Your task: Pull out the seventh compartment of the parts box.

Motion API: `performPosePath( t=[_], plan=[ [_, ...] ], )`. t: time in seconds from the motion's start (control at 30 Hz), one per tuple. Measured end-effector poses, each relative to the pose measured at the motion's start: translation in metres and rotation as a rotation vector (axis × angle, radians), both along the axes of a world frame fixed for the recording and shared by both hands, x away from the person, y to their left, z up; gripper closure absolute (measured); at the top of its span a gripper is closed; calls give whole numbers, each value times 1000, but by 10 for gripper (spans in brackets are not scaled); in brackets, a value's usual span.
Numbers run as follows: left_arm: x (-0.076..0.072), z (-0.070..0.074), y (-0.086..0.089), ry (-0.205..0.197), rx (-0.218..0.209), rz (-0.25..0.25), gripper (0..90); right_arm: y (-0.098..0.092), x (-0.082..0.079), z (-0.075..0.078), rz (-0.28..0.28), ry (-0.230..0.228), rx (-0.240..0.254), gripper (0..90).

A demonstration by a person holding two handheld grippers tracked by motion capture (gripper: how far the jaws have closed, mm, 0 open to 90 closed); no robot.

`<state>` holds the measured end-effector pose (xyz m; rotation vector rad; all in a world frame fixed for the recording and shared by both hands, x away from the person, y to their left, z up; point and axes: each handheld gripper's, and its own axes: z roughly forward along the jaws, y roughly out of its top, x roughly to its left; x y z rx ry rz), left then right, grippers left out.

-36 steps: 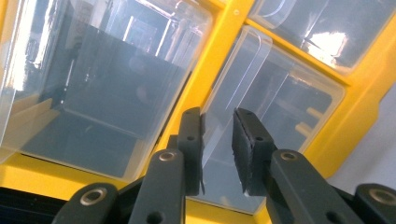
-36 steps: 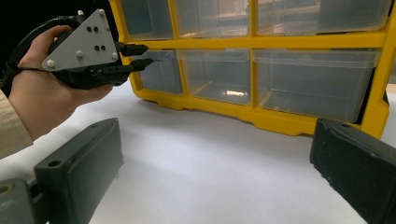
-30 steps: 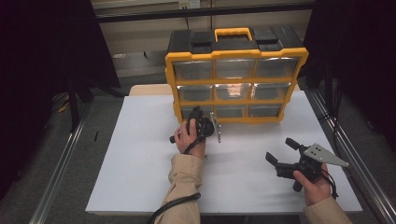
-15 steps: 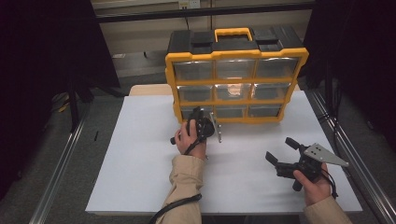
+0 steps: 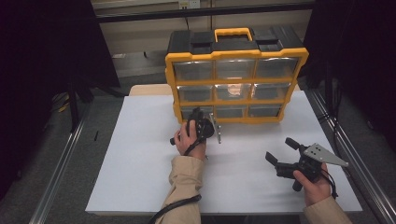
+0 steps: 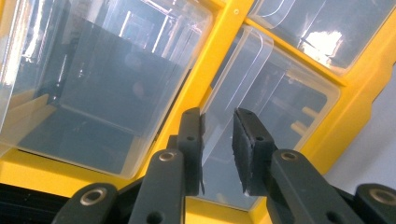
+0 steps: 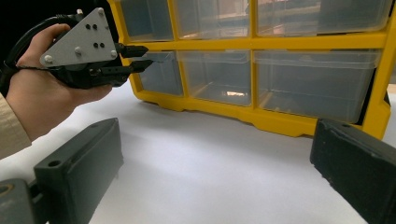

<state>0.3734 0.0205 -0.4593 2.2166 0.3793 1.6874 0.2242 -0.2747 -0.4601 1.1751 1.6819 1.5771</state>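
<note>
A yellow organizer (image 5: 236,84) with clear drawers and a black top stands at the back of the white table (image 5: 140,154). My left gripper (image 5: 197,113) lies on its side against the bottom-left drawer (image 5: 186,112). In the left gripper view its jaws (image 6: 217,126) are shut on that drawer's clear handle lip (image 6: 236,88). The right gripper view shows the same gripper (image 7: 142,57) at the top edge of that drawer (image 7: 163,77), which sits flush in the frame. My right gripper (image 5: 280,149) rests low over the front right of the table, wide open and empty (image 7: 215,158).
The other drawers (image 5: 233,69) look shut and mostly empty. A yellow carry handle (image 5: 232,32) tops the organizer. Metal rails (image 5: 60,163) run along both table sides. White table surface lies between the two hands and to the left of the left arm.
</note>
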Motion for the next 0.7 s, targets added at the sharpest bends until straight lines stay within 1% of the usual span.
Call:
performPosePath(
  t=[0.03, 0.07, 0.13, 0.17, 0.2, 0.23, 0.27, 0.3, 0.33, 0.37, 0.4, 0.43, 0.5, 0.53, 0.57, 0.6, 0.63, 0.67, 0.7],
  plan=[
    [0, 0, 0, 0, -3, 0, 738, 0, 0, 0, -8, 1, 7, 20],
    [0, 0, 0, 1, 1, 2, 738, 0, 0, 0, -8, 2, 7, 20],
    [0, 0, -1, 7, -9, 15, 736, 0, 1, 0, -7, -3, 3, 20],
    [1, 0, -1, 1, -11, 9, 736, 0, 1, 0, -7, -3, 3, 20],
    [0, 0, -1, 16, -16, 10, 745, 0, 1, 0, -6, 1, 5, 20],
    [-1, 0, -1, 7, -13, 6, 745, 0, 1, 0, -6, -2, 5, 20],
    [-1, -1, -1, 8, -27, 0, 745, 0, 1, 0, -6, -2, 5, 20],
    [-2, 0, -1, 3, -10, 9, 745, 0, 0, 0, -5, -3, 4, 20],
    [-2, -1, -2, 3, -37, 4, 745, 0, 1, 0, -8, -2, 5, 20],
    [-1, -2, -2, 1, -48, 2, 744, 0, 1, 0, -7, -4, 2, 20],
    [-2, -1, -3, 1, -40, 12, 744, 0, 1, 0, -8, -4, 3, 20],
    [-2, -2, -3, -1, -44, 12, 744, 0, 1, 0, -8, -4, 3, 20],
    [0, 0, -3, 9, -26, 9, 745, 0, 0, 0, -7, -1, 7, 20],
    [0, 1, -3, -4, 1, 22, 745, 0, 0, 0, -7, -1, 7, 20],
    [1, 2, -4, 3, -2, 21, 746, 0, 0, 0, -8, -1, 8, 20],
    [2, 0, -5, 7, -22, 21, 745, 0, 0, 1, -8, -1, 8, 20],
    [3, 1, -4, 13, -7, 27, 745, 0, 0, 1, -7, 0, 10, 20],
    [3, 1, -5, 6, -9, 29, 745, 0, 1, 1, -8, -1, 9, 20],
    [4, 0, -6, 6, -23, 32, 745, 0, 1, 1, -8, -1, 9, 20]
  ],
)
